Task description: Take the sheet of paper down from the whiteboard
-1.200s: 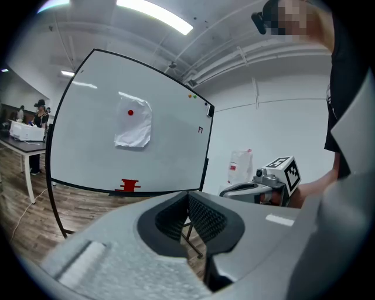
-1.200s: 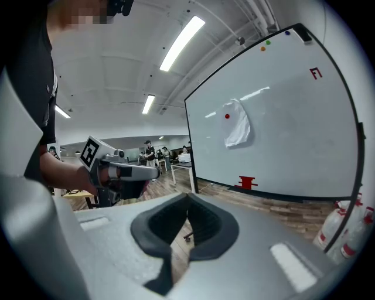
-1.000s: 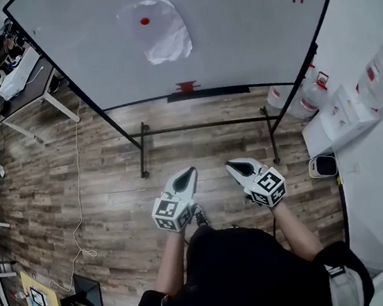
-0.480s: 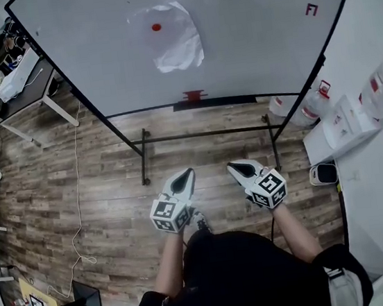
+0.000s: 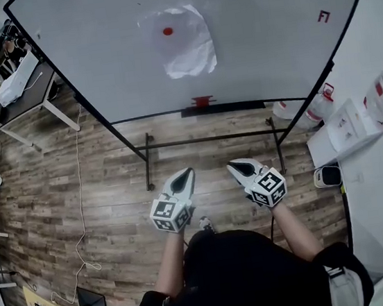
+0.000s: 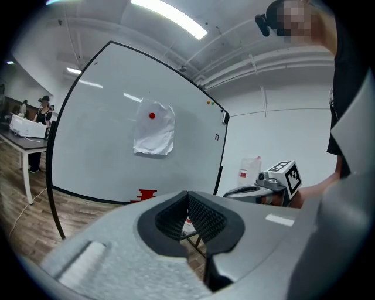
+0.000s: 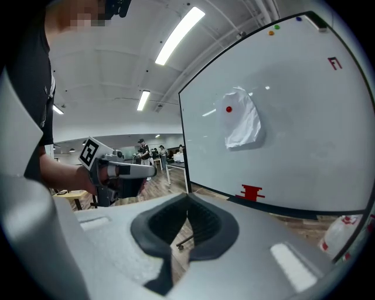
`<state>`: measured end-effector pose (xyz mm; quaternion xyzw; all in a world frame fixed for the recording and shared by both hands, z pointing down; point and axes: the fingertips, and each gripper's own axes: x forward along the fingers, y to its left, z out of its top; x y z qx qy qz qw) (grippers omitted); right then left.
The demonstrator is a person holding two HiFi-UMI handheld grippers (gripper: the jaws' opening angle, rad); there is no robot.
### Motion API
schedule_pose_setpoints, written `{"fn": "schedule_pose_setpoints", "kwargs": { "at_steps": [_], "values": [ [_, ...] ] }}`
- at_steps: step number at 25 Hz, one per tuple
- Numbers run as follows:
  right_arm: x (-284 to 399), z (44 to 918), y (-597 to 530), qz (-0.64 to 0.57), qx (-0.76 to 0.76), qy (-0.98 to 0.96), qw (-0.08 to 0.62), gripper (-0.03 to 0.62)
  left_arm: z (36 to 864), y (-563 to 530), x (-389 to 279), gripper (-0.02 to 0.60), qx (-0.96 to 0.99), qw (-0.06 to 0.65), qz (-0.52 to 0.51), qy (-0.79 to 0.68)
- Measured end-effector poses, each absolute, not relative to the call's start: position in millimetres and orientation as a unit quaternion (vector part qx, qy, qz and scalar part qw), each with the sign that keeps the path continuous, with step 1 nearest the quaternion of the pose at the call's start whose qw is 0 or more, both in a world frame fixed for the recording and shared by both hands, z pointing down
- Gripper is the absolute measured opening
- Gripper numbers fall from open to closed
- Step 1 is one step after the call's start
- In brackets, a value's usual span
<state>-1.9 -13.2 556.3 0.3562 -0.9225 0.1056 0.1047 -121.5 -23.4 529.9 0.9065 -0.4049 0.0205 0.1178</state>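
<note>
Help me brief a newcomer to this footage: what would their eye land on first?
The big whiteboard fills the top of the head view, with a crumpled white sheet of paper held near its upper middle under a red dot. Below, over the wood floor, the left gripper and right gripper point toward it side by side, both shut and empty, short of the board.

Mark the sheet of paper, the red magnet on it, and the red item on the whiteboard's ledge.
sheet of paper (image 5: 192, 49), head view, middle of the sheet.
red magnet (image 5: 168, 31), head view, its centre.
red item (image 5: 202, 101), head view, its middle.
</note>
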Motion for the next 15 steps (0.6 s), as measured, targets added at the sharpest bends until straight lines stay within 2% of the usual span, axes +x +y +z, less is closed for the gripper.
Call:
{"fn": "schedule_pose_setpoints", "kwargs": {
  "at_steps": [15],
  "values": [
    [-53.9,568.2,-67.8,0.102,0.371,-0.918,0.099,0.003,535.8,-80.1,-175.6,0.011,0.911,0.111,0.018,-0.397]
  ]
}}
